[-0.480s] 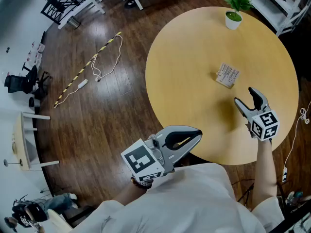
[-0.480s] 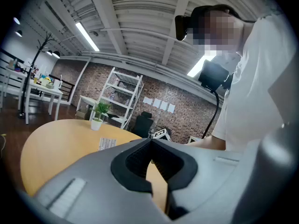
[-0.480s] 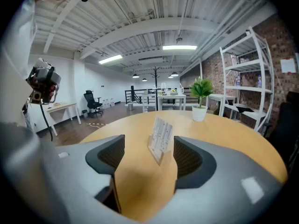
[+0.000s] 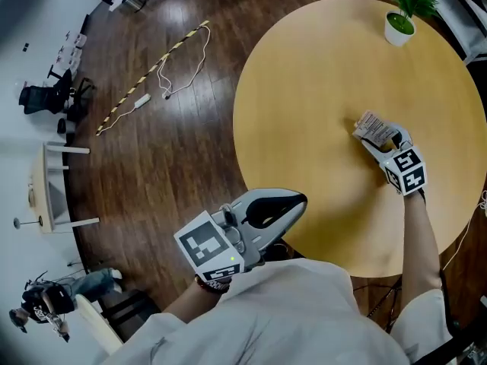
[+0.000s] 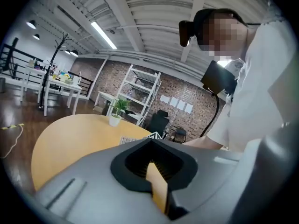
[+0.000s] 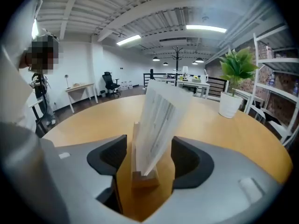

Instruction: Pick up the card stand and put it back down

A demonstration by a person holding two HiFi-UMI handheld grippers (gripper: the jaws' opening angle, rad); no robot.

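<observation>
The card stand (image 4: 373,125) is a small wooden block holding a tilted white printed card, upright on the round yellow table (image 4: 319,90). My right gripper (image 4: 380,137) is open and straddles it. In the right gripper view the card stand (image 6: 156,120) rises between the two dark pads (image 6: 106,157), with a gap on each side, and its wooden base rests on the table. My left gripper (image 4: 298,198) is shut and empty, held near my body over the table's near-left edge. In the left gripper view the left gripper (image 5: 152,146) points across the table.
A potted green plant (image 4: 403,14) in a white pot stands at the table's far edge. Dark wood floor to the left carries a striped strip and a white cable (image 4: 163,74). White shelving (image 6: 280,78) stands beyond the table.
My right gripper has moved forward across the table to the card stand and now has its jaws on either side of it. The left gripper has barely moved.
</observation>
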